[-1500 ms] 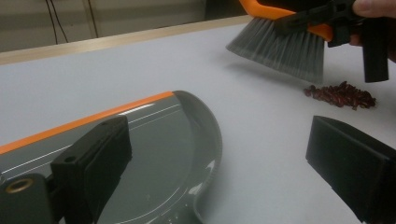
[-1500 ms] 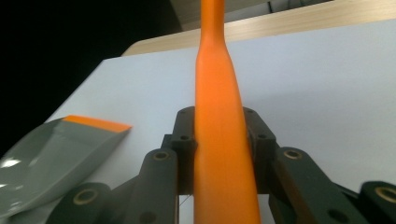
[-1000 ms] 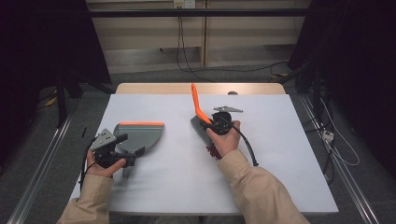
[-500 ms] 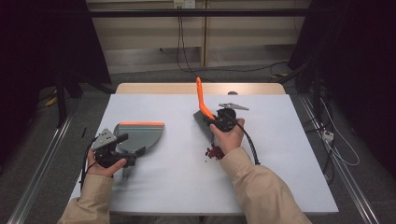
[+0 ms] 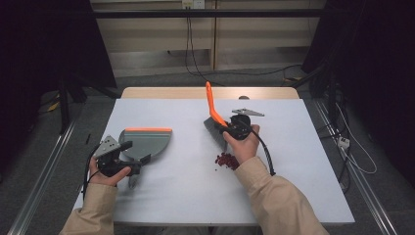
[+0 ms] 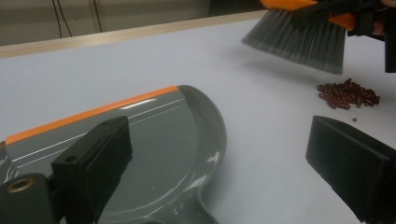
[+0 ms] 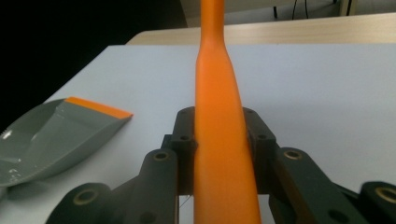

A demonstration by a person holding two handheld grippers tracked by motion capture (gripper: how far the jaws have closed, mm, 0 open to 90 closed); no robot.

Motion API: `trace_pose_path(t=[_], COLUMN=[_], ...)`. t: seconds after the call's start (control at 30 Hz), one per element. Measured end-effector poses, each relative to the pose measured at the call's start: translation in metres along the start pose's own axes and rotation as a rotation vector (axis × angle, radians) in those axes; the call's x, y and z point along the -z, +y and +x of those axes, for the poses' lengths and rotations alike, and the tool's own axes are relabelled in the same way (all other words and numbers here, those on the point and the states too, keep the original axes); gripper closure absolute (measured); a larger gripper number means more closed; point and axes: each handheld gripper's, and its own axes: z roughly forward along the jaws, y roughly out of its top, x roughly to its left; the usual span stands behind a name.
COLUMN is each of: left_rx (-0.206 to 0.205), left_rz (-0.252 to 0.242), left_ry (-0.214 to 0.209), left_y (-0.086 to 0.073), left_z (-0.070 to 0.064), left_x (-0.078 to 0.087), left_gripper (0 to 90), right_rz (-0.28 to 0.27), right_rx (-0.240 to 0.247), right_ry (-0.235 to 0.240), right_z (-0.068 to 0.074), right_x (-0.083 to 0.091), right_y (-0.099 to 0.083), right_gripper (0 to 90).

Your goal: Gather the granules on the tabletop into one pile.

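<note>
A grey dustpan [image 5: 147, 139] with an orange front lip lies flat on the white table [image 5: 293, 147] at the left. My left gripper [image 5: 135, 152] is at its near handle end, jaws open; in the left gripper view the pan [image 6: 154, 140] lies between and under the spread fingers [image 6: 95, 158]. My right gripper [image 5: 226, 128] is shut on the orange handle [image 7: 217, 121] of a hand brush [image 5: 211, 100], held tilted above the table with its grey bristles [image 6: 299, 42] off the surface. A small pile of dark red beans [image 5: 226, 160] lies just near of the brush, beside the right hand.
The table's wooden far edge [image 5: 161, 92] runs behind the brush. Cables [image 5: 193, 54] hang behind the table and one [image 5: 342, 142] lies on the floor at the right. Metal rails [image 5: 44, 171] flank the table.
The right gripper has shifted the brush slightly right and away, its handle more upright. The bean pile, hidden under the hand a second ago, now shows. The left gripper and dustpan stayed put.
</note>
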Motion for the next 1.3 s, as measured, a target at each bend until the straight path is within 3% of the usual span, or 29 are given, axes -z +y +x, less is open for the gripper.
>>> trace_pose_path(t=[0.33, 0.53, 0.77, 0.87, 0.97, 1.03, 1.1, 1.23, 1.3], left_rx=[0.011, 0.012, 0.029, 0.027, 0.028, 0.024, 0.029, 0.035, 0.033], left_rz=[0.064, 0.102, 0.099, 0.102, 0.104, 0.108, 0.104, 0.108, 0.116], left_ry=[0.008, 0.006, 0.001, 0.001, -0.003, -0.001, 0.004, 0.010, 0.013], left_y=[-0.002, -0.004, -0.005, -0.006, -0.007, -0.008, -0.008, -0.008, -0.009], left_z=[-0.003, -0.004, -0.004, -0.003, -0.003, -0.002, -0.002, -0.003, -0.003], left_x=[0.001, 0.000, -0.002, -0.002, -0.002, -0.001, -0.001, 0.000, 0.001], left_gripper=[10.9, 14.2, 14.1, 14.0, 14.0, 14.0, 14.0, 14.0, 14.0], right_rz=[0.011, 0.016, 0.037, 0.045, 0.042, 0.060, 0.076, 0.067, 0.051], right_rx=[0.023, 0.045, 0.078, 0.093, 0.128, 0.141, 0.177, 0.204, 0.177], right_ry=[-0.004, -0.039, -0.076, -0.082, -0.057, -0.027, -0.029, -0.022, -0.003], right_z=[-0.025, -0.042, -0.053, -0.051, -0.044, -0.038, -0.032, -0.031, -0.033], right_x=[0.037, 0.050, 0.036, 0.026, 0.023, 0.025, 0.027, 0.036, 0.040], right_y=[0.005, -0.002, -0.010, -0.014, -0.018, -0.019, -0.021, -0.019, -0.018], right_gripper=[71.1, 71.1, 71.1, 71.1, 71.2, 71.1, 71.1, 71.1, 71.1])
